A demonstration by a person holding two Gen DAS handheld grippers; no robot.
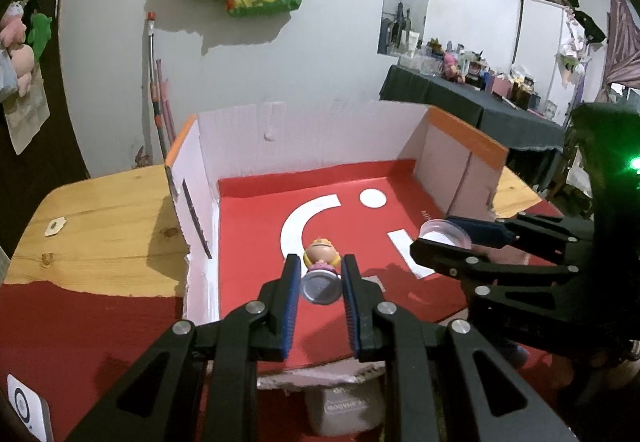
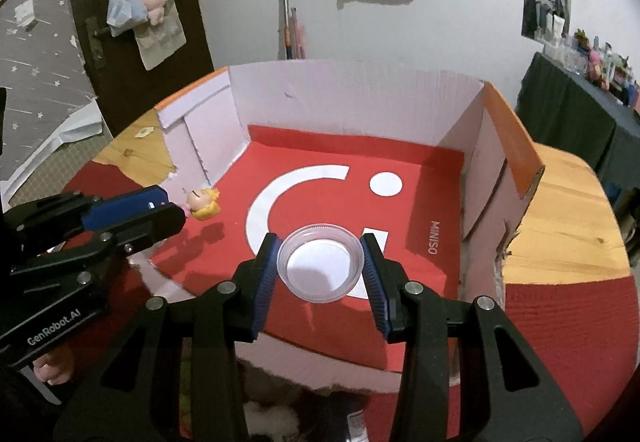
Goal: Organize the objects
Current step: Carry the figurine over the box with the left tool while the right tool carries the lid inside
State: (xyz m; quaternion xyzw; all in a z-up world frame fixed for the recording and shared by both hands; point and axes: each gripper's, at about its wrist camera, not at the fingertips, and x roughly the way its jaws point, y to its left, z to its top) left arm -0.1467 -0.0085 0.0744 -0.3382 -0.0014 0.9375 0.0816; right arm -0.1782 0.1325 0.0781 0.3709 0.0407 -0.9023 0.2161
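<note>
Both tools hang over the open cardboard box [image 2: 516, 146] on the tabletop [image 1: 100, 226], the left tool [image 1: 320, 282] pinching a small doll [image 1: 322, 256] by its base, the right tool [image 2: 322, 266] clamped across a clear round dish [image 2: 320, 262], each apparently poised for setting down inside.

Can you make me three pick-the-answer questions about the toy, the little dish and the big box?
1. Where is the figurine?
A. on the wooden table
B. between the left gripper's fingers
C. hanging on the wall

2. What colour is the box floor?
A. blue
B. green
C. red with white marks

3. What is the right gripper doing?
A. holding a clear dish
B. hanging open
C. holding a bag

Answers: B, the pads pinch it; C, plainly red; A, both pads press the dish's rim.
</note>
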